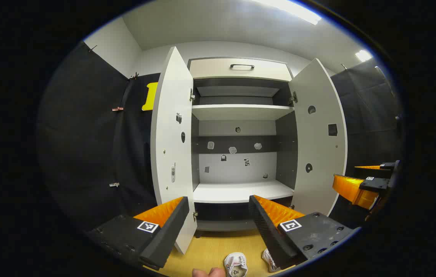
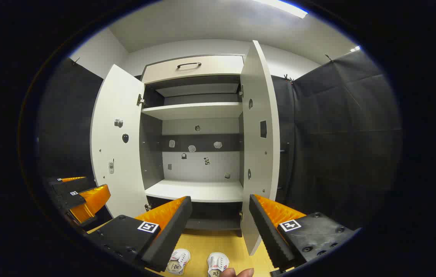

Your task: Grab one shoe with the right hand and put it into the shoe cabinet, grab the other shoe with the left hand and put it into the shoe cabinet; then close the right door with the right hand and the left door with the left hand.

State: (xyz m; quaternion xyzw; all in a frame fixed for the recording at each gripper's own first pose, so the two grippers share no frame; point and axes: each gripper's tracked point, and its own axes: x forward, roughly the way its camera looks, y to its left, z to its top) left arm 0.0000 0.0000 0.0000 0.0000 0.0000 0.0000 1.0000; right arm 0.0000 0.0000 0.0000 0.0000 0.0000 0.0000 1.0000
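Left tongs (image 1: 218, 215) spread wide, gripping nothing, raised before the open shoe cabinet (image 1: 241, 130). Right tongs (image 2: 220, 215) likewise spread wide and empty, facing the same cabinet. Both doors, left door (image 1: 171, 146) and right door (image 1: 320, 134), swung open. Two white shoes (image 2: 198, 263) side by side on the wooden floor (image 2: 218, 240) just before the cabinet, below the tongs. Right gripper view: black cloth wall (image 2: 337, 146) right of the cabinet.
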